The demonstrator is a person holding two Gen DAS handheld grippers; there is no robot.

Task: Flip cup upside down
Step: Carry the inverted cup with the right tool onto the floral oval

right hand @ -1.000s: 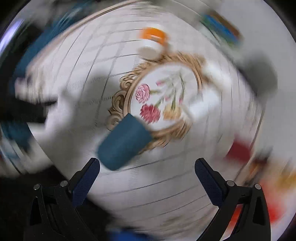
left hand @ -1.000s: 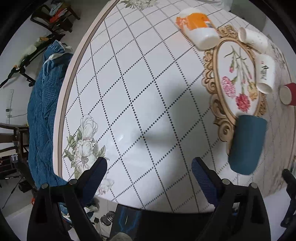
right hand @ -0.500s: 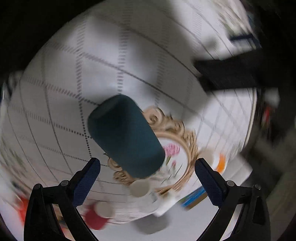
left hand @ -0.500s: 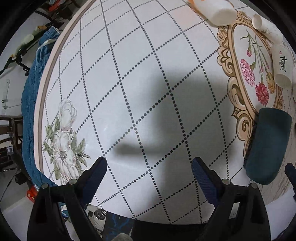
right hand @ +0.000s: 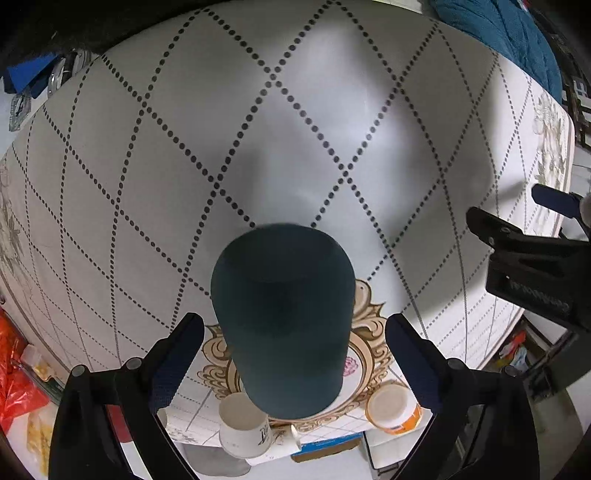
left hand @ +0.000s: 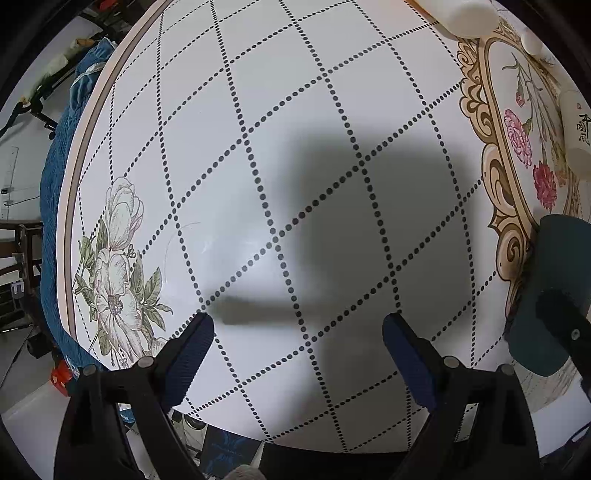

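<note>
Right tongs (right hand: 294, 360) spread wide, one dark-blue padded finger (right hand: 177, 354) on each side of the teal cup (right hand: 284, 325), visible gaps on both sides, so not pinching anything. Cup lying on the worktop (right hand: 258, 140), closed bottom aimed away from the right wrist camera, near end hiding part of the gold-framed flower medallion (right hand: 365, 314) printed on the surface. Rim not visible from here. Just nearer than the cup: a white paper cup (right hand: 242, 424) with dark lettering, open mouth up toward the lens, and an orange-and-white cup (right hand: 393, 410) off to the right of it, also mouth-on. Red plastic bag (right hand: 14, 376) past the worktop edge at far left.

Left tongs (left hand: 297, 356) also spread, nothing between the pads, hovering over bare white worktop (left hand: 258, 110) with the dotted diamond grid and a big dark shadow across it. Same teal cup (left hand: 550, 280) at the far right edge of the left wrist view, well off to the side of those tongs, with a black bit of the other tongs overlapping it. Printed pale flower (left hand: 118, 266) near the left rim, blue quilted fabric (left hand: 55, 177) hanging beyond the edge. White lettered cup (left hand: 578, 133) resting at the right side of the medallion (left hand: 524, 140), another white cup (left hand: 461, 14) cut off at the top.
</note>
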